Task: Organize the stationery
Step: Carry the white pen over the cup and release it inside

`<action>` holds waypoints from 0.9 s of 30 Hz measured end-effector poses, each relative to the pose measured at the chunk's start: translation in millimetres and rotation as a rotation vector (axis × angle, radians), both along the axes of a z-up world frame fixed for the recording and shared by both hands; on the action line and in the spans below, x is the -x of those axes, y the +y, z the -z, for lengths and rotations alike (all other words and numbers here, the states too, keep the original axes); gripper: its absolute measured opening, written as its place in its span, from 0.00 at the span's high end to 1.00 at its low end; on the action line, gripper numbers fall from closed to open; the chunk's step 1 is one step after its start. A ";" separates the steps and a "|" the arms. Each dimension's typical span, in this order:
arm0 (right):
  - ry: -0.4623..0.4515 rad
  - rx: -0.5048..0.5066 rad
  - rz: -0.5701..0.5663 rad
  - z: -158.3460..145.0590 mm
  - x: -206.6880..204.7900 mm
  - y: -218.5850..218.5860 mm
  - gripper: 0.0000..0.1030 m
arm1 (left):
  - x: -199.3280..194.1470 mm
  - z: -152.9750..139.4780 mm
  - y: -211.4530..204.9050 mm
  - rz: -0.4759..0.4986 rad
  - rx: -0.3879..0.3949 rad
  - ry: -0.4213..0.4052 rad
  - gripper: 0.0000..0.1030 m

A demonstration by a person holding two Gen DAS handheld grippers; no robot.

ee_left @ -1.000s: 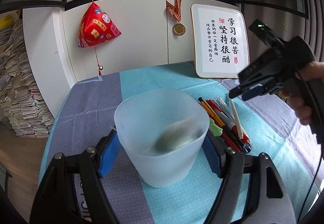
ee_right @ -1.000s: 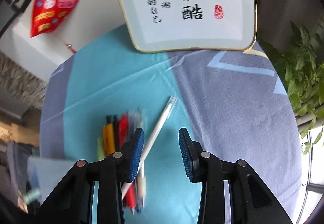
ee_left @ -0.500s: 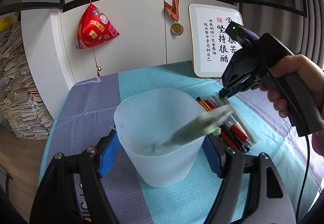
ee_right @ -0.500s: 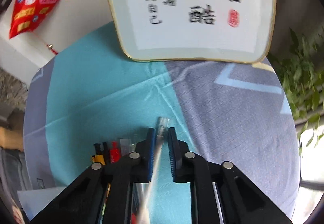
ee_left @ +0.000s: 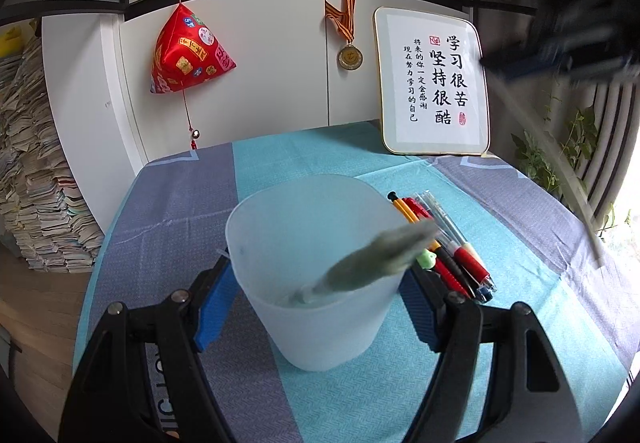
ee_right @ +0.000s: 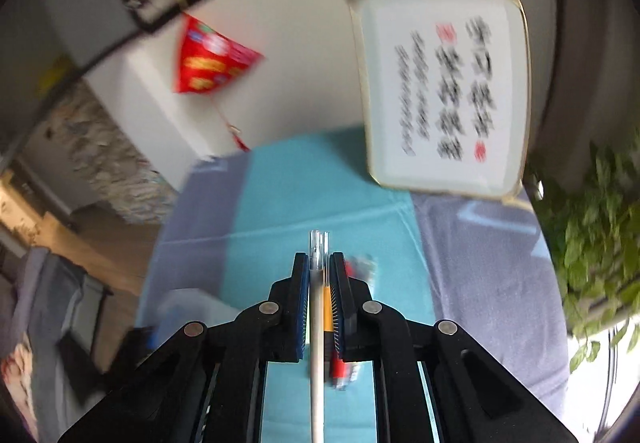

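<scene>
My left gripper (ee_left: pixel 320 287) is shut on a translucent white cup (ee_left: pixel 316 267) that stands on the tablecloth; a green pen (ee_left: pixel 372 255) leans inside it. Several pens (ee_left: pixel 444 243) lie in a bundle just right of the cup. My right gripper (ee_right: pixel 319 263) is shut on a white pen (ee_right: pixel 317 343), held in the air above the bundle; in the left wrist view it is a blur at the upper right (ee_left: pixel 560 59) with the white pen (ee_left: pixel 552 171) hanging down from it.
A framed calligraphy board (ee_left: pixel 434 83) leans on the white cabinet at the back right. A red pouch (ee_left: pixel 188 55) and a medal (ee_left: pixel 350 57) hang on the cabinet. A green plant (ee_right: pixel 592 243) stands off the table's right edge. Stacks of books (ee_left: pixel 28 171) stand at the left.
My right gripper closed on the white pen in the bundle and lifted it up and to the right. The green pen has shifted inside the cup. The left gripper has stayed put.
</scene>
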State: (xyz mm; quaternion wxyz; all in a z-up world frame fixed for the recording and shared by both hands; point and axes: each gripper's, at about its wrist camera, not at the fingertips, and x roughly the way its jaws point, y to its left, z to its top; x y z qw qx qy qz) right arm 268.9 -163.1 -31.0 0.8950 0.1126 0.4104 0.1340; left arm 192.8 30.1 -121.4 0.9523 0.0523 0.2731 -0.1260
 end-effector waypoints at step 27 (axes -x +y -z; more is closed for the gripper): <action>-0.289 -0.066 -0.229 -15.0 -9.1 105.2 0.89 | 0.0 0.7 -0.7 0.000 0.005 0.001 0.29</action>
